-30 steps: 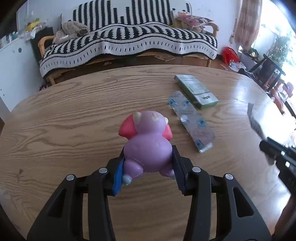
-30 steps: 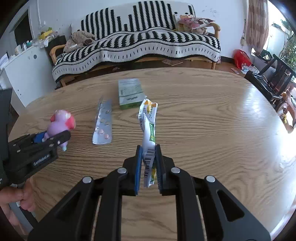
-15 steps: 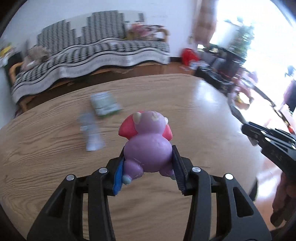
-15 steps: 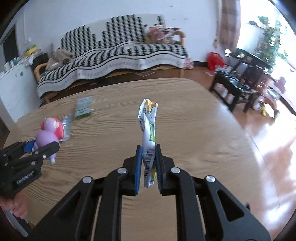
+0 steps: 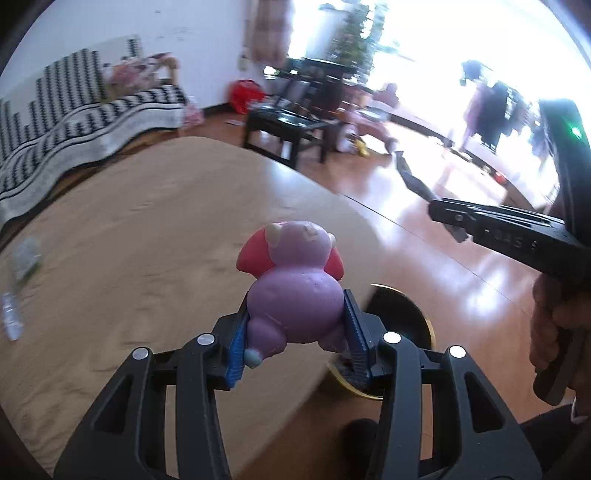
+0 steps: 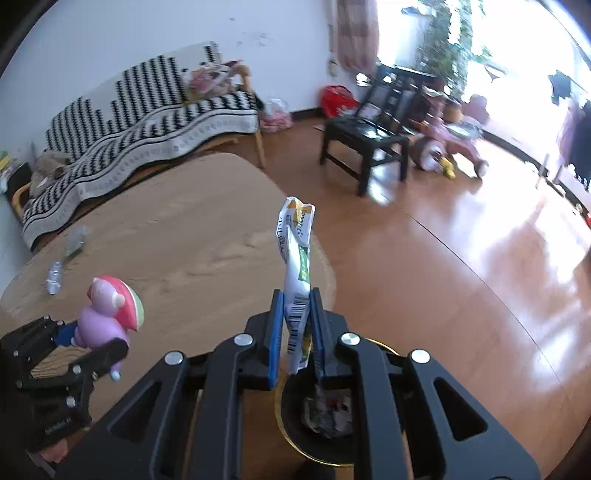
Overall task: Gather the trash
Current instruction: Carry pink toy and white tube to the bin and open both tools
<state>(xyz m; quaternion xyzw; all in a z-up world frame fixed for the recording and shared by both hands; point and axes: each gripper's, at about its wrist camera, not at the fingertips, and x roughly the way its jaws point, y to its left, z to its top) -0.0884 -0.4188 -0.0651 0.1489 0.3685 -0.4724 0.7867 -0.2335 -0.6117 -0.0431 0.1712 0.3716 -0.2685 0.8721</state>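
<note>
A white wall (image 6: pixel 129 40) fills the upper left of the frame, and against it stands a sofa (image 6: pixel 140 122) under a black-and-white patterned throw. The wooden surface (image 6: pixel 177 236) spreads across the centre left, above a glossy wood floor (image 6: pixel 461 266). At upper right, a dark low table (image 6: pixel 364 138) sits before a glaring bright window (image 6: pixel 517 33), beside a curtain (image 6: pixel 356 33).

Black hand-held gripper (image 5: pixel 297 332), blue pads (image 5: pixel 236 349)
</note>
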